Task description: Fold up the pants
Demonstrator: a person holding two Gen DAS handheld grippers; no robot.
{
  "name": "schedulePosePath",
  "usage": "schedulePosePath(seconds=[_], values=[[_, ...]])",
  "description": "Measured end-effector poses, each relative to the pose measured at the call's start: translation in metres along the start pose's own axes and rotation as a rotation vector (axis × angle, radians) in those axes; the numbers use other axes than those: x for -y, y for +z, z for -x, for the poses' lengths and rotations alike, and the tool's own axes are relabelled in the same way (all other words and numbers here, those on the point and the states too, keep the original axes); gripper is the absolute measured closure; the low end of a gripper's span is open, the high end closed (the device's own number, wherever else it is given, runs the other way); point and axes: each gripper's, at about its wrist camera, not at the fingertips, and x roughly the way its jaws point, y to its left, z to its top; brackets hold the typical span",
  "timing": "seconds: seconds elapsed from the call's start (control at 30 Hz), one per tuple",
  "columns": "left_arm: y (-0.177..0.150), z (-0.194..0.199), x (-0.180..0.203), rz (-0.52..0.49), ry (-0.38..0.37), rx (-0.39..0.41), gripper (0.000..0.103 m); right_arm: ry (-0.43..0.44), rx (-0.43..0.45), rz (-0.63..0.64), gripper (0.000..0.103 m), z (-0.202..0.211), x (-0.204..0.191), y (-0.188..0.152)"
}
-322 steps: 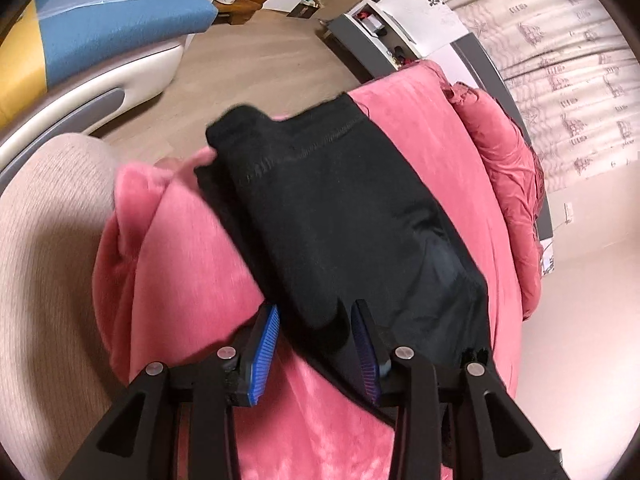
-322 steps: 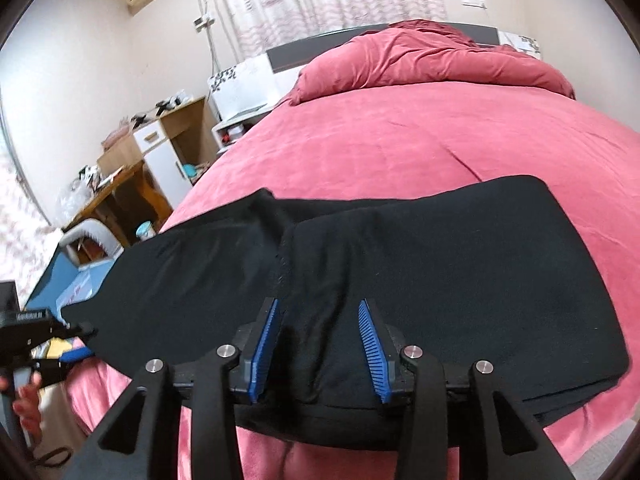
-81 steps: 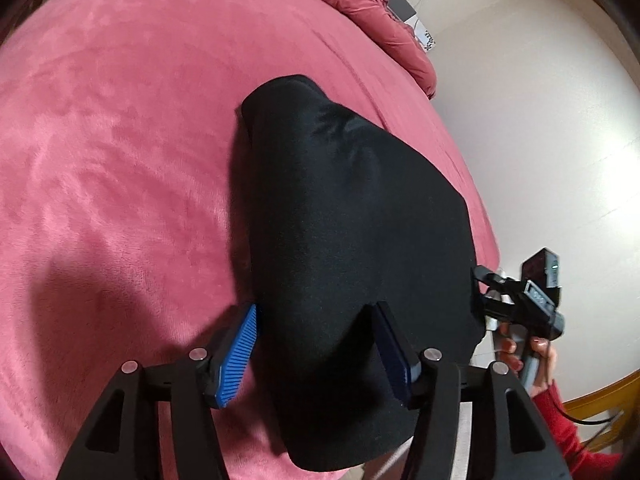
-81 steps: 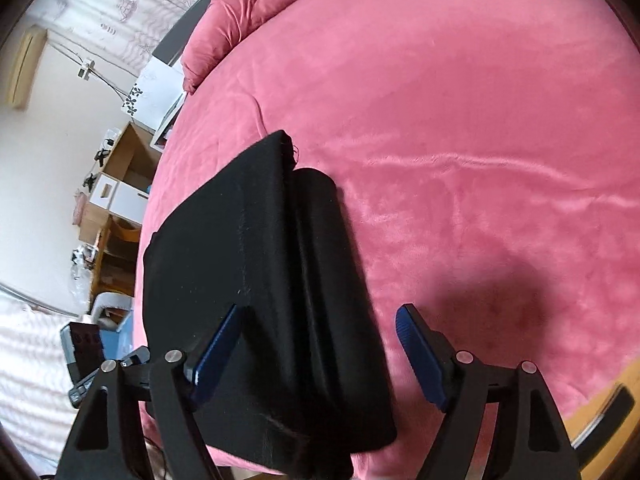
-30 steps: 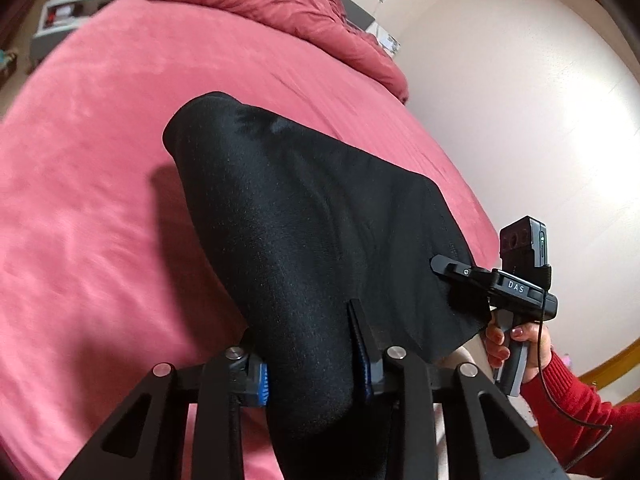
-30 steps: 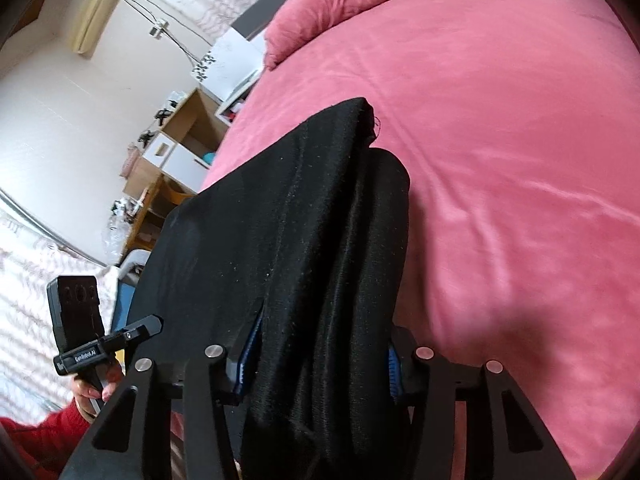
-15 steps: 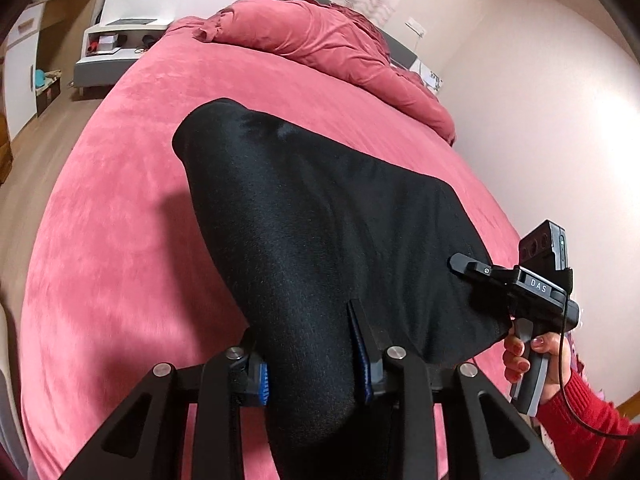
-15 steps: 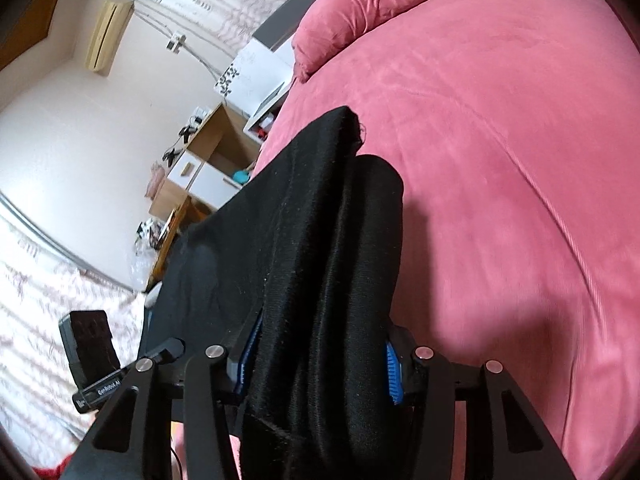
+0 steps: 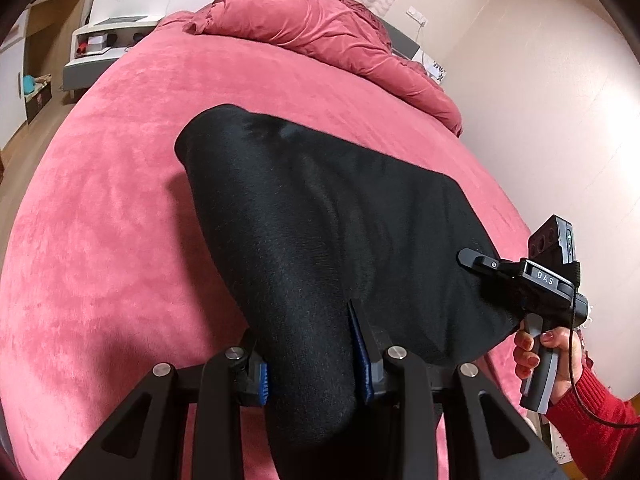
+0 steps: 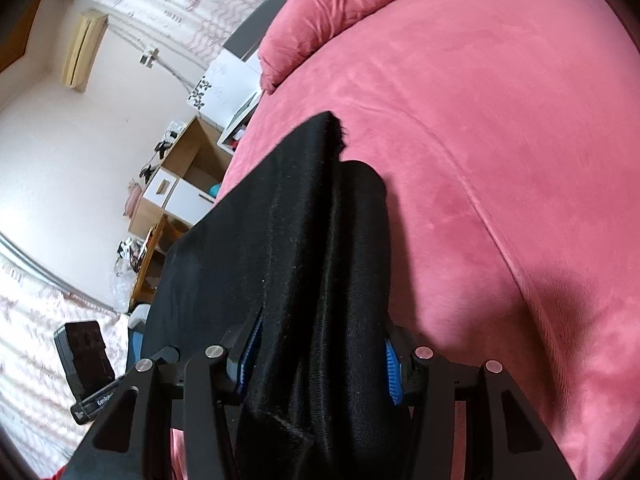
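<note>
1. Pants (image 9: 320,216): black, already folded into a thick bundle, near edge lifted by both claws, far end resting on the pink bedspread (image 9: 100,240).
2. Left claw (image 9: 314,364): clenched on the near left corner of the bundle, blue pads pressed into the cloth on both sides.
3. Right claw (image 10: 320,360): clenched on the near right corner, biting across several stacked layers; the jaws stand fairly wide because the stack is thick.
4. Handling: soft knit, no stiffness, sags between the two grips and drapes over the fingers. Looks light. Not fragile. Matte fabric, so slip risk at the pads looks low.
5. Layers can shear apart: the right wrist view shows one layer edge (image 10: 332,128) poking past the rest at the far end.
6. Best hold, my call: both near corners, pads across the full stack, light tension between the hands.
7. Bunched duvet (image 9: 320,40) at the bed head is well clear.
</note>
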Motion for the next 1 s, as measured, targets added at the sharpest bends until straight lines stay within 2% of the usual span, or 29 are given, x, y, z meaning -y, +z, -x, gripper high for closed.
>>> schedulePosePath(seconds=[0.27,0.63,0.7,0.73,0.77,0.87,1.0], values=[[-0.005,-0.013,0.002,-0.049,0.049,0.024,0.066,-0.002,0.01,-0.01,0.051,-0.006,0.009,-0.007],[-0.01,-0.012,0.011,-0.071,0.081,0.038,0.067,-0.001,0.031,-0.006,0.055,0.004,0.007,-0.004],[-0.011,-0.017,0.007,-0.065,0.095,0.034,0.063,-0.005,0.028,-0.015,0.052,-0.001,0.013,-0.006],[-0.011,-0.018,0.005,-0.062,0.1,0.037,0.06,-0.006,0.032,-0.018,0.048,-0.002,0.014,-0.006],[-0.013,-0.019,0.003,-0.062,0.106,0.043,0.054,-0.015,0.038,-0.015,0.047,-0.002,0.015,-0.007],[-0.019,-0.018,-0.004,-0.064,0.124,0.07,0.044,-0.016,0.044,-0.021,0.044,-0.001,0.015,-0.008],[-0.032,-0.01,-0.01,-0.039,0.139,0.097,0.038,-0.097,0.053,0.047,0.036,0.005,0.003,-0.015]])
